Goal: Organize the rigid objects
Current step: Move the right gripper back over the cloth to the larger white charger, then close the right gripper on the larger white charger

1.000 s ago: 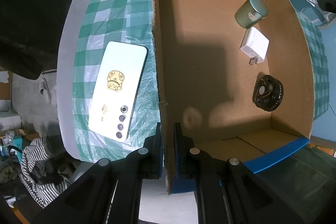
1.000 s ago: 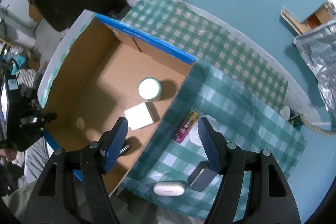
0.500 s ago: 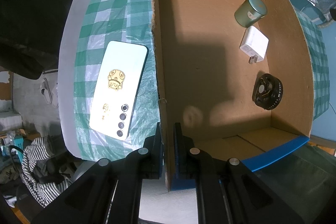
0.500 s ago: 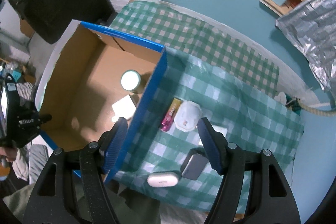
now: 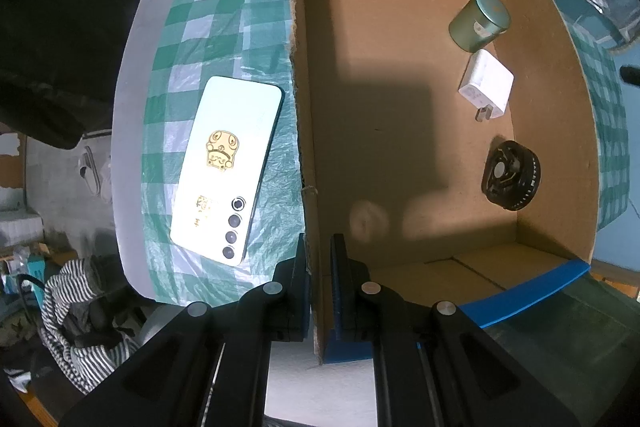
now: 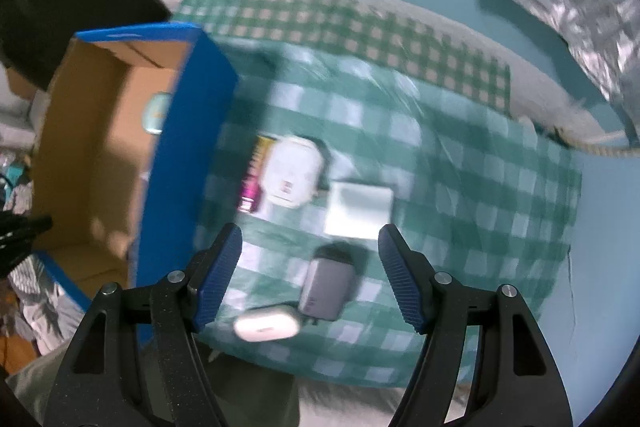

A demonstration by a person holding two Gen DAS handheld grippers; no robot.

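Though unseen elsewhere, phone [image 5: 226, 169] by box [image 5: 298, 107].

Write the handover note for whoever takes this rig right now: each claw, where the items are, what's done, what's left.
Left claw: shut on the cardboard box side wall, steadying it.
Right claw: open, empty, above the checked cloth beside the box.
Done, in the box: green tin, white charger, black round part.
Left, right of the box: grey charger between the right claw's fingers but untouched, white case, white square block, round white item, pink-yellow packet.
Left of the box: phone.
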